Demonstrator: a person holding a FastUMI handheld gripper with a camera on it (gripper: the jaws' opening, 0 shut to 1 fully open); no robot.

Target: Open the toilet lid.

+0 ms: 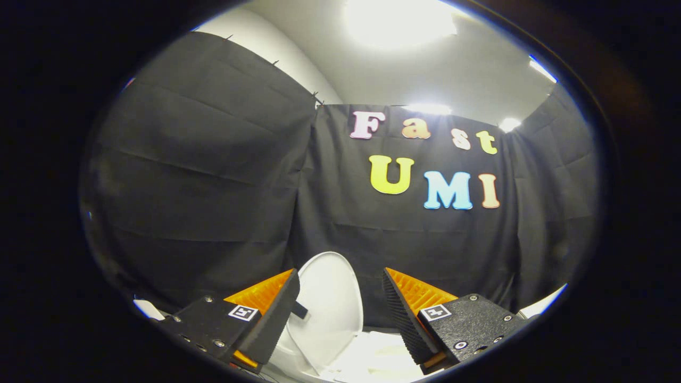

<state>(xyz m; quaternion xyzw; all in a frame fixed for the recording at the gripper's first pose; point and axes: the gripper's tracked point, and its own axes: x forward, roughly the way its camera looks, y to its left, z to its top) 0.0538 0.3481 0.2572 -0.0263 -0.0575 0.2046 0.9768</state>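
at the left, black cloth (pixel 202 175) is seen hanging as the booth's wall, with a pale ceiling (pixel 479 69) and bright lights above it. lower down, the gripper (pixel 340 303) is held with its fingers spread wide and nothing pressed between them. between the fingers and just beyond them, the smooth white oval plastic toilet lid (pixel 330 303) is seen raised, standing close to upright and tilted slightly, its lower part near the left finger; whether it is touched by that finger cannot be told. to the right, under the right finger, part of the white toilet bowl (pixel 372 356) is glimpsed, overexposed and hard to read. the lifting step is judged to be done or nearly done. what remains is judged to be a check that the lid rests back on its own, after which the gripper could be drawn clear without the lid being knocked forward.
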